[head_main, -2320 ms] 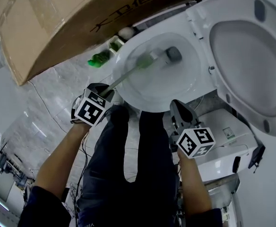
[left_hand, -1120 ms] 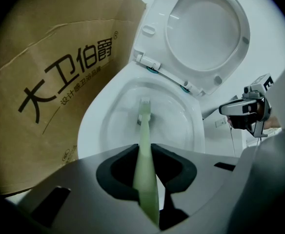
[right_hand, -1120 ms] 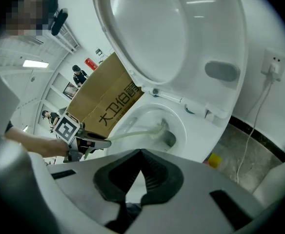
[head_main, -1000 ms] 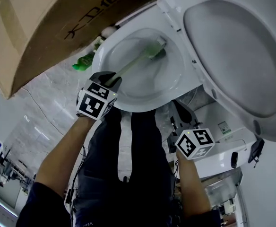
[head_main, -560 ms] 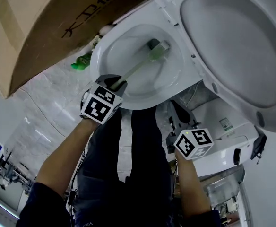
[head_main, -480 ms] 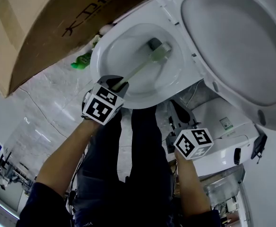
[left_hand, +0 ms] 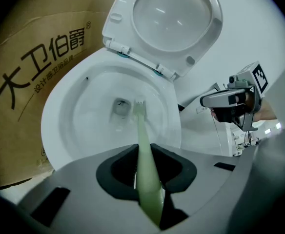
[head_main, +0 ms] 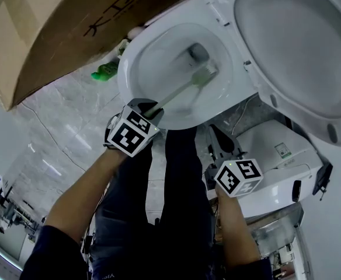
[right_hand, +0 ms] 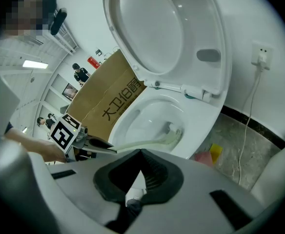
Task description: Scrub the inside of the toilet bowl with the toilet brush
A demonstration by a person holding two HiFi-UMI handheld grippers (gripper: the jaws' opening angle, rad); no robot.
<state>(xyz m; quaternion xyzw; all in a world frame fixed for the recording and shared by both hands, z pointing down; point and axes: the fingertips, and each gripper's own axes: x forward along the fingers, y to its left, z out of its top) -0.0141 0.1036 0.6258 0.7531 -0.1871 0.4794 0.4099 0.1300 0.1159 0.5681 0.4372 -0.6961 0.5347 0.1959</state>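
Upper left: cardboard box (head_main: 54, 28), we read printed characters on side. Centre-left: left gripper (head_main: 149, 108), fingers pinching pale green handle of toilet brush (head_main: 179, 91). We see brush head down inside toilet bowl (head_main: 129, 74), just beside drain hole. Lower centre: right gripper (head_main: 218, 137), outside bowl, fingers pressed together, nothing between them. Upper right: lid (head_main: 299, 45) raised.
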